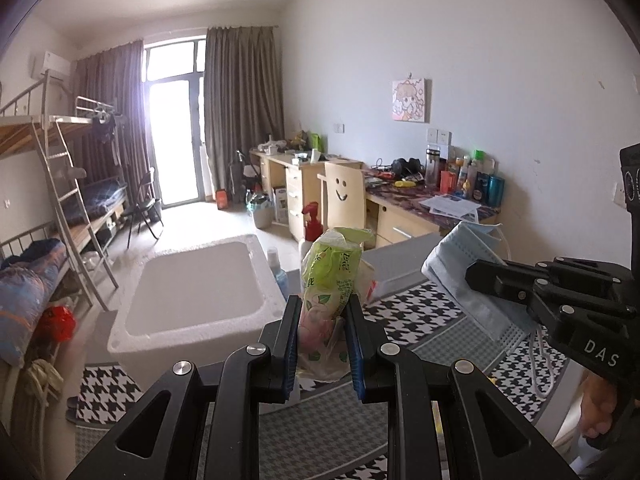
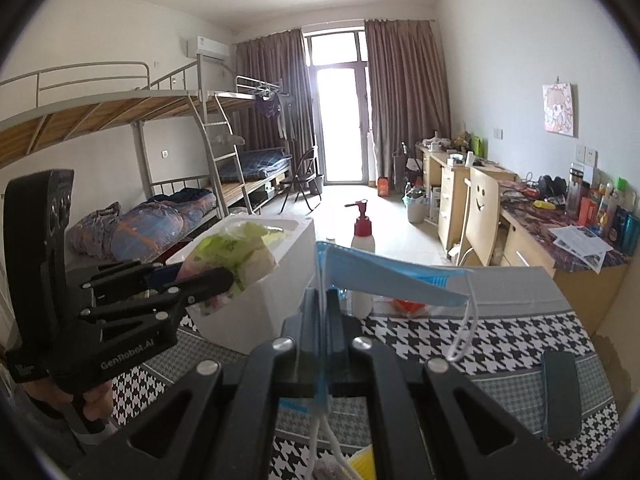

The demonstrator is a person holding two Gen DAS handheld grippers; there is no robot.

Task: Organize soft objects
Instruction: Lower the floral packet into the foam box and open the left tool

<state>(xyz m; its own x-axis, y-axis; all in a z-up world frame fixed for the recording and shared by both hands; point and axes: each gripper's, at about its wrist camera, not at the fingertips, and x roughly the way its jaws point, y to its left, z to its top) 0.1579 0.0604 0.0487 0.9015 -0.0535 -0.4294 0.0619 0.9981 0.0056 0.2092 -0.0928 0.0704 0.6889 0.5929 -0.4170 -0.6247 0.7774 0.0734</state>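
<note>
Both jaws clenched, left gripper on tissue pack, right gripper on mask, beside foam box.

Houndstooth-patterned tabletop. Red-capped pump bottle beyond it. Bunk beds left wall; smiley-face chair; dark flat object, possibly a case.

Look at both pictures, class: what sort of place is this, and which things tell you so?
Most likely a shared dormitory room. Grey metal bunk beds with a ladder line one wall, pale wooden study desks cluttered with bottles and papers line the other, and a wall-mounted white air conditioner sits beside the curtained balcony door.
</note>
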